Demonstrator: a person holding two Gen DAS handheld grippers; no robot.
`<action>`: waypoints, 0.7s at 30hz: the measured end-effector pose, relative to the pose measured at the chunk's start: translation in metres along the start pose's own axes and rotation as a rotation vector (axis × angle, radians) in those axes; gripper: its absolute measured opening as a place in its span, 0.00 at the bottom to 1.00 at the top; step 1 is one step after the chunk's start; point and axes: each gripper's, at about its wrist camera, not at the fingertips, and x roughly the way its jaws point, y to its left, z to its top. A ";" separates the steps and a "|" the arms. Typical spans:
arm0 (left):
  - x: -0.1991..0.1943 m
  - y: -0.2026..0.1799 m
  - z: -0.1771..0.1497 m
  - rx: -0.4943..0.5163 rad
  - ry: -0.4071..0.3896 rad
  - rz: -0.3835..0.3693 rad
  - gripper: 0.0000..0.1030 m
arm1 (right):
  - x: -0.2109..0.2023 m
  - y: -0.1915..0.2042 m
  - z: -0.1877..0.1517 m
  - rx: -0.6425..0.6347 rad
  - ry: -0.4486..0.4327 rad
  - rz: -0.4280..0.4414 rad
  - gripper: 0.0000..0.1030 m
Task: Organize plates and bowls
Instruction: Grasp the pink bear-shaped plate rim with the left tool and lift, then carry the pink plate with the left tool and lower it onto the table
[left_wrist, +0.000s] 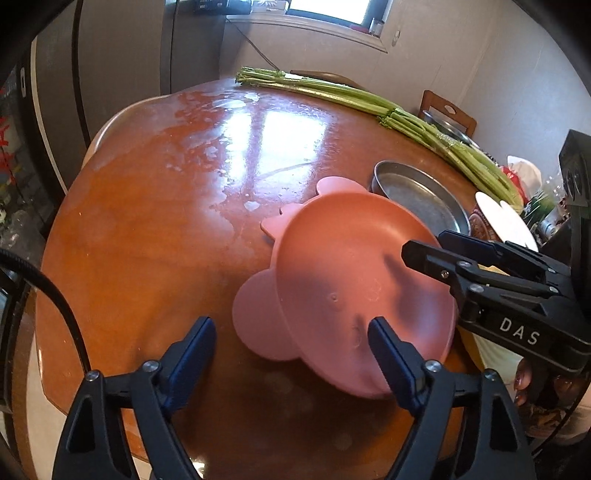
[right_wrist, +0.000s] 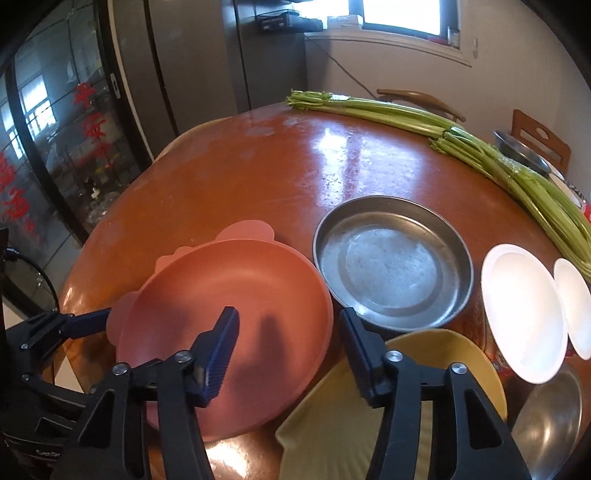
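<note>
Pink bowl (right_wrist: 225, 310) sits on the tabletop (left_wrist: 177, 206), touching the steel plate (right_wrist: 393, 262). Left gripper (left_wrist: 291, 347) and right gripper (right_wrist: 290, 343) straddle its rim, fingers spread, pinching nothing.

The table (right_wrist: 258, 177) looks like lacquered wood, glossy, with dull whitish worn patches; the pink bowl (right_wrist: 229, 295) appears matt and smooth, like silicone or plastic; the round pan (right_wrist: 393, 264) is dull, scuffed metal; the white plates (right_wrist: 524, 314) are smooth and shiny; the yellow dish (right_wrist: 436, 354) looks matt; the gripper pads (right_wrist: 218, 354) are ribbed blue plastic or rubber.
</note>
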 end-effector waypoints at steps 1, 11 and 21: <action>0.000 -0.002 0.001 0.004 -0.003 -0.006 0.75 | 0.002 -0.001 0.000 0.000 0.004 0.000 0.51; 0.004 0.006 0.010 -0.030 -0.019 0.005 0.56 | 0.002 -0.006 -0.002 0.023 0.006 0.030 0.45; -0.011 0.032 0.035 -0.060 -0.092 0.048 0.56 | -0.005 0.013 0.013 0.023 -0.036 0.080 0.45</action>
